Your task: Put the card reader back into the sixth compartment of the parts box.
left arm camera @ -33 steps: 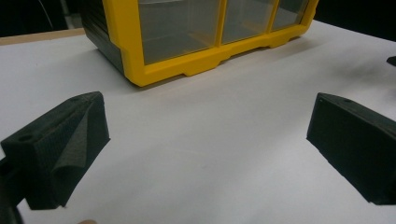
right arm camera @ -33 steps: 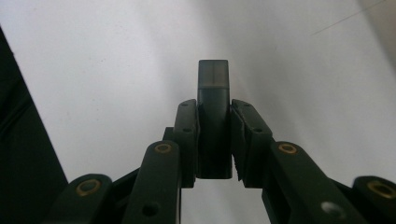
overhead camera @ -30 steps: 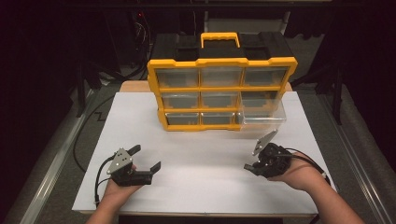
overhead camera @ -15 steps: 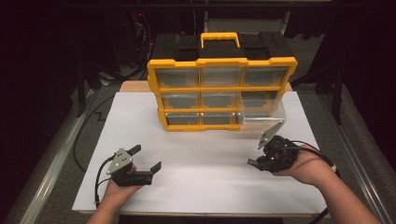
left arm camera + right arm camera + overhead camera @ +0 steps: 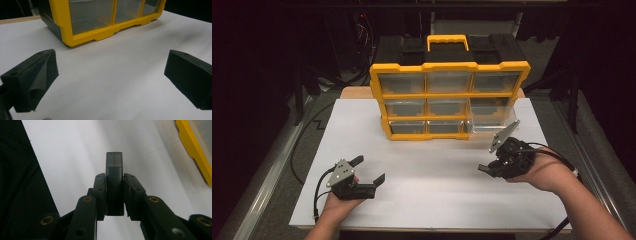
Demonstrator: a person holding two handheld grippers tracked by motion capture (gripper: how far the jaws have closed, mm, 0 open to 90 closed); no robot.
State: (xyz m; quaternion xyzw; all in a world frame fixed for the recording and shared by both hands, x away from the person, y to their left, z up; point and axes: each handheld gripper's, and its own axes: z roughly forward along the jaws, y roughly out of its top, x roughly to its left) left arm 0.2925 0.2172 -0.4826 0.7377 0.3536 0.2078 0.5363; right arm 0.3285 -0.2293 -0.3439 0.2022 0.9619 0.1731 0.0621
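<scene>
Small dark block [image 5: 114, 182] clamped upright above white table.

Readable text, labels, brands, numbers, signs: none. The yellow drawer cabinet [image 5: 449, 95] and the white table [image 5: 427, 175] carry no legible markings in any view.

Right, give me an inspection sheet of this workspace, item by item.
Surface: white table top, bare in front of the organiser.
Job's things: small dark block clamped upright in the right gripper; yellow drawer organiser, its bottom-right clear drawer pulled out.
Clutter: nothing seen.
Grippers: left gripper open, fingers wide apart above the table, holding nothing; right gripper shut on the block, held in front of the open drawer.
Cables: one trails from each gripper.
Surroundings: dark; metal rails beside the table.
</scene>
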